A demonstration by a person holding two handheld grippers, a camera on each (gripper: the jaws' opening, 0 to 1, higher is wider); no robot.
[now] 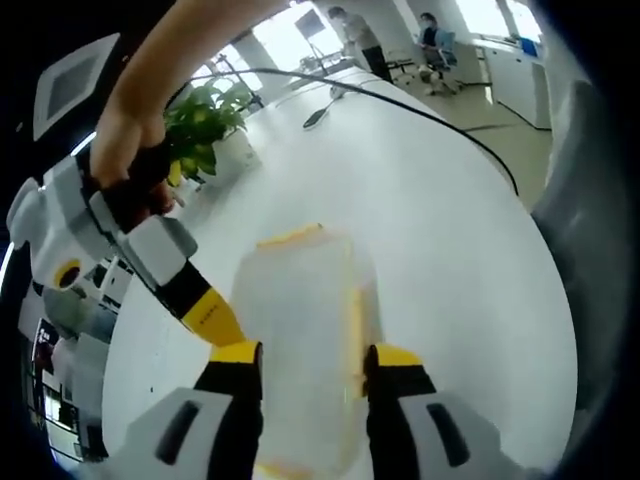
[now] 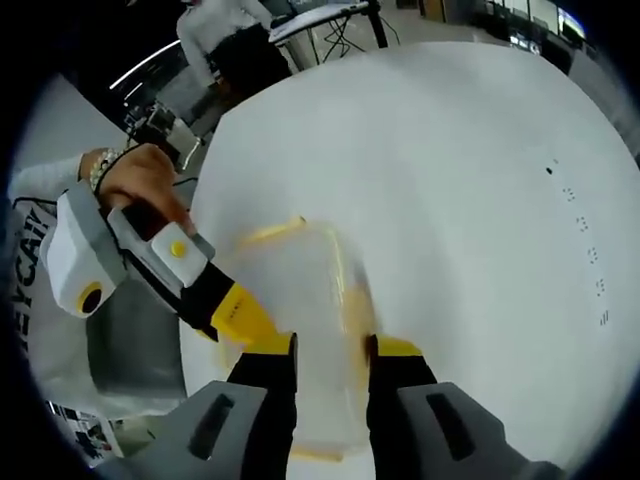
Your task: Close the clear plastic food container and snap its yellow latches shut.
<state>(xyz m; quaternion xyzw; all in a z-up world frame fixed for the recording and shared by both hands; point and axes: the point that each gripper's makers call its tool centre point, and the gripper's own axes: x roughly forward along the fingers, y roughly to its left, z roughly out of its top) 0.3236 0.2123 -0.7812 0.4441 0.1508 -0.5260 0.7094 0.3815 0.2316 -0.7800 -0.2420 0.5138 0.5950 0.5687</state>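
Now we see the clear container (image 1: 305, 330) with yellow latches (image 1: 291, 237) lying on the white desk (image 1: 450, 220), low in the frame. Our left tool (image 1: 313, 362) and right tool (image 2: 331, 352) each straddle it, jaws parted, touching its sides.

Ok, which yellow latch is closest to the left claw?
The side latch, running along the container edge just beside one jaw tip of the left claw. The end latch sits at the far end.
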